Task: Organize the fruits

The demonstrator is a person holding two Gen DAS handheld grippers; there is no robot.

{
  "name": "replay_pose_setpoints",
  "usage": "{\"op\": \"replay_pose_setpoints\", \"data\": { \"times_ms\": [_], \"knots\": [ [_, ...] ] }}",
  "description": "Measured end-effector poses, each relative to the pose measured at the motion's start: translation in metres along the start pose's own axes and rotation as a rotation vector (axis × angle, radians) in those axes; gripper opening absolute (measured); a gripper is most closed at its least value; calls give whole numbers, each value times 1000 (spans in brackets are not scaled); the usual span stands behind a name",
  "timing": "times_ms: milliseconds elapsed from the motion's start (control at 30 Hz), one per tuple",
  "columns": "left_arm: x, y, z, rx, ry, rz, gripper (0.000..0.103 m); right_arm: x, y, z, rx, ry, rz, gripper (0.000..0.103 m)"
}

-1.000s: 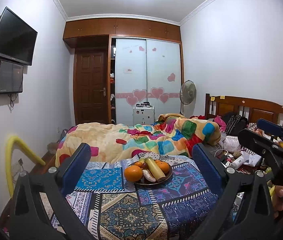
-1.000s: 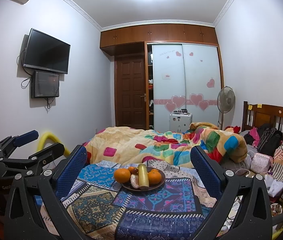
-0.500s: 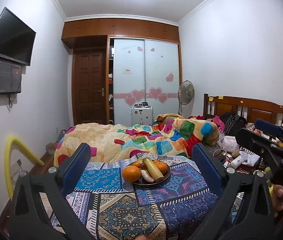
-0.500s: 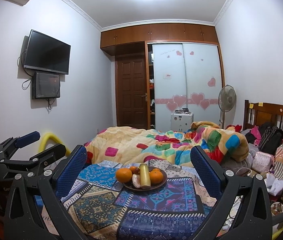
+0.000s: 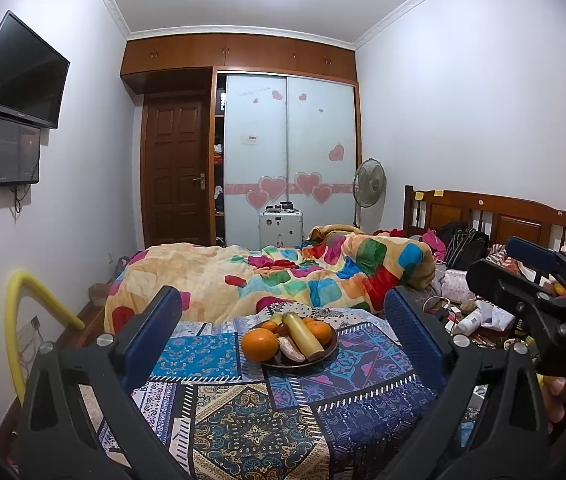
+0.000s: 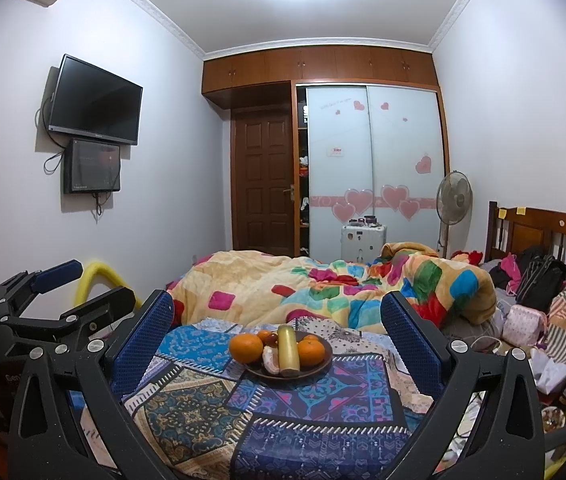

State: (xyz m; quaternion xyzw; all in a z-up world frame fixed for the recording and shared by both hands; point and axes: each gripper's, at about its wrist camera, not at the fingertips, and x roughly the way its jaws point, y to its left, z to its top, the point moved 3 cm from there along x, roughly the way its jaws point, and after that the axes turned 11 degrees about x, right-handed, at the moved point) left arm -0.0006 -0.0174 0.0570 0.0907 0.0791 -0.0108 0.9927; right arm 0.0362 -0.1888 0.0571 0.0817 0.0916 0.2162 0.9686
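A brown plate [image 5: 329,354] [image 6: 321,364] sits on a patchwork-cloth table [image 5: 243,424] [image 6: 211,412]. It holds a large orange [image 5: 259,344] [image 6: 246,348], a yellow-green banana-like fruit [image 5: 302,336] [image 6: 288,350], a peeled piece [image 5: 291,350] [image 6: 271,361], smaller oranges [image 5: 319,331] [image 6: 310,352] and a dark red fruit [image 6: 265,336]. My left gripper [image 5: 283,336] is open and empty, well short of the plate. My right gripper [image 6: 277,344] is open and empty, also short of it. Each gripper shows at the edge of the other's view: the right one [image 5: 539,280], the left one [image 6: 59,300].
A bed with a colourful quilt [image 5: 283,276] lies behind the table. Clutter, bags and bottles [image 6: 543,328] fill the right side by the headboard. A yellow tube [image 5: 23,320] stands at the left wall. A fan [image 5: 369,184], a wardrobe and a door are at the back.
Both views have drifted slightly; the plate sits a little lower and nearer in frame. Both grippers stay open and empty.
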Motion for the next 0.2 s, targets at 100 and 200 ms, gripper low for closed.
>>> {"op": "replay_pose_setpoints", "data": {
  "times_ms": [100,200],
  "knots": [
    [-1,0,0,-2,0,-2,102,0,0,-2,1,4,1,103],
    [-1,0,-1,-3,0,-4,103,-1,0,-2,1,6,0,103]
  ]
}}
